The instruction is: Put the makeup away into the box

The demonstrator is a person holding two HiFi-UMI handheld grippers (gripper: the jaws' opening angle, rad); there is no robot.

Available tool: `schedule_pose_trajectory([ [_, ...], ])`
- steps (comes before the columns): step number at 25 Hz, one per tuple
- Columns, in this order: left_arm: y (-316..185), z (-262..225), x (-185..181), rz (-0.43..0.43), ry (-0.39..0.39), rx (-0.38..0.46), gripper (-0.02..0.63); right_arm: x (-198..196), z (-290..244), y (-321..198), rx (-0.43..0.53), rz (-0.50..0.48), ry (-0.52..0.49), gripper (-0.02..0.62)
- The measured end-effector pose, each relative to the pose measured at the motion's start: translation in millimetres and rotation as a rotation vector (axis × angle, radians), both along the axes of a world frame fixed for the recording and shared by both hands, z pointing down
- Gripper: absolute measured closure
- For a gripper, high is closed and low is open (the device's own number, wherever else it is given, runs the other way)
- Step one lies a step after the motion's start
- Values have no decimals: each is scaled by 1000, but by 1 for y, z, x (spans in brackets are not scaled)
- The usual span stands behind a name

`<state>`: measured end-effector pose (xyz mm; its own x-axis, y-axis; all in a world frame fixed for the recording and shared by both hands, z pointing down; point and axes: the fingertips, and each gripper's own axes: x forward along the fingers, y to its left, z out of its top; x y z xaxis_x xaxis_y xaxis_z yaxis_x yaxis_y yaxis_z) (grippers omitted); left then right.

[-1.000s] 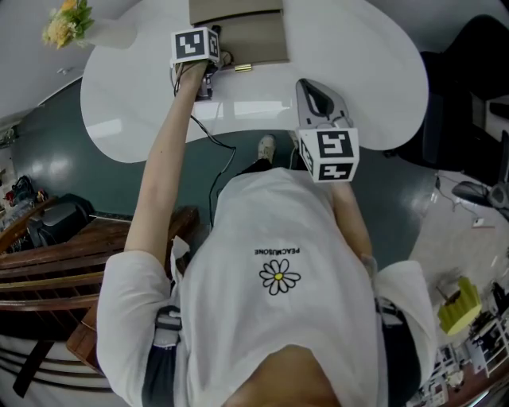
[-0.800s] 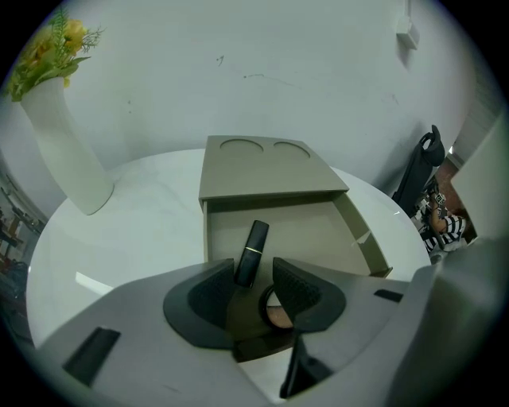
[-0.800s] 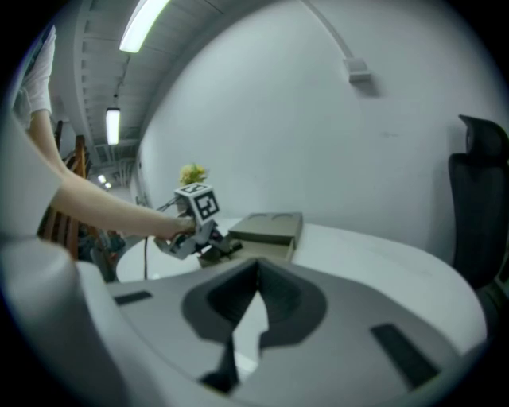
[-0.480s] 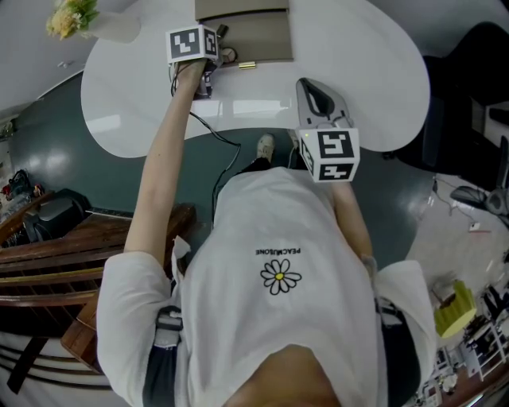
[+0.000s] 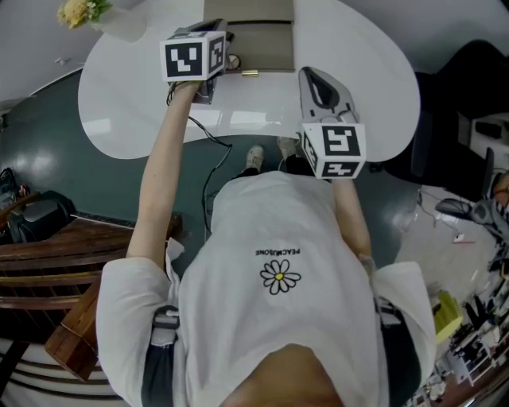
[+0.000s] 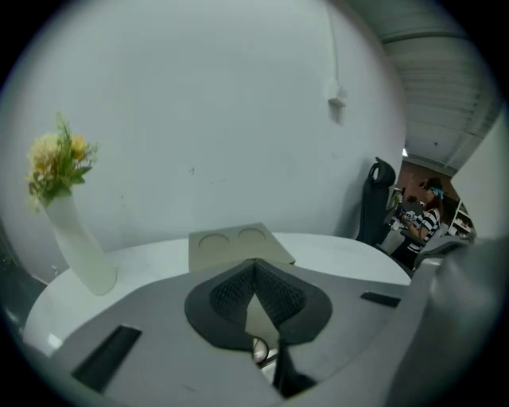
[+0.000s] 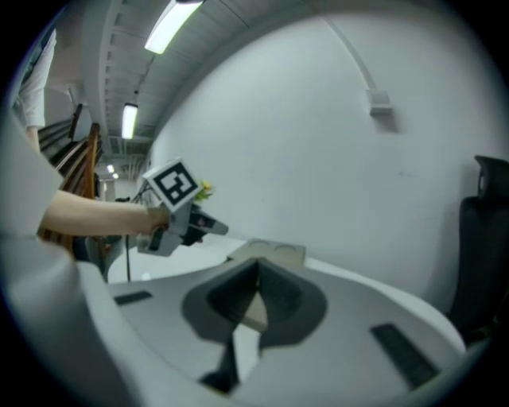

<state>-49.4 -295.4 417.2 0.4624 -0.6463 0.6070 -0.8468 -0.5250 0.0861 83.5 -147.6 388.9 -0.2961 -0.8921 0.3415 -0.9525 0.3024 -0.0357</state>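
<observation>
The beige box point(image 5: 253, 38) lies at the far edge of the white table point(image 5: 374, 71); its top shows two round recesses point(image 6: 233, 237). A small gold tube point(image 5: 250, 73) lies on the table just in front of it, and a small round item point(image 5: 232, 60) sits by its near left corner. My left gripper point(image 5: 203, 32) hangs above the table, left of the box, jaws shut point(image 6: 254, 264) with nothing between them. My right gripper point(image 5: 308, 73) hovers right of the box, pointing at it, jaws shut point(image 7: 256, 269) and empty. The right gripper view also shows the left gripper point(image 7: 208, 225).
A white vase with yellow flowers point(image 6: 71, 230) stands at the table's far left point(image 5: 87, 12). A cable point(image 5: 208, 171) drops from the left gripper over the table's near edge. A black chair point(image 6: 374, 203) stands to the right, wooden furniture point(image 5: 48, 246) to the left.
The left gripper has lifted up from the table beside the box and looks larger now. The right gripper has risen a little. The gold tube stays where it was.
</observation>
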Motion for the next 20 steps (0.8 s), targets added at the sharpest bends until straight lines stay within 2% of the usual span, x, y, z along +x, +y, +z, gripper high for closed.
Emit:
schedule_pose_trajectory([
  [5,23,-78,17,76,49,259,588,-7,-47,-11,101,-14,6,566],
  [7,37,-106,15,65,65,361,588,-14,-66,-12,141,-26,8,566],
  [10,64,-132,0,-6,89,484,588,-27,-87,-8,184,-52,6,566],
  [13,90,-146,-8,-49,87,584,588,-36,-100,-4,215,-71,6,566],
  [15,106,-152,-9,-63,113,643,588,-40,-102,-1,228,-72,4,566],
  [18,124,-153,-12,-82,179,681,588,-47,-95,6,222,-67,-8,566],
  [20,132,-149,-14,-72,171,692,588,-52,-89,11,210,-71,-20,566],
])
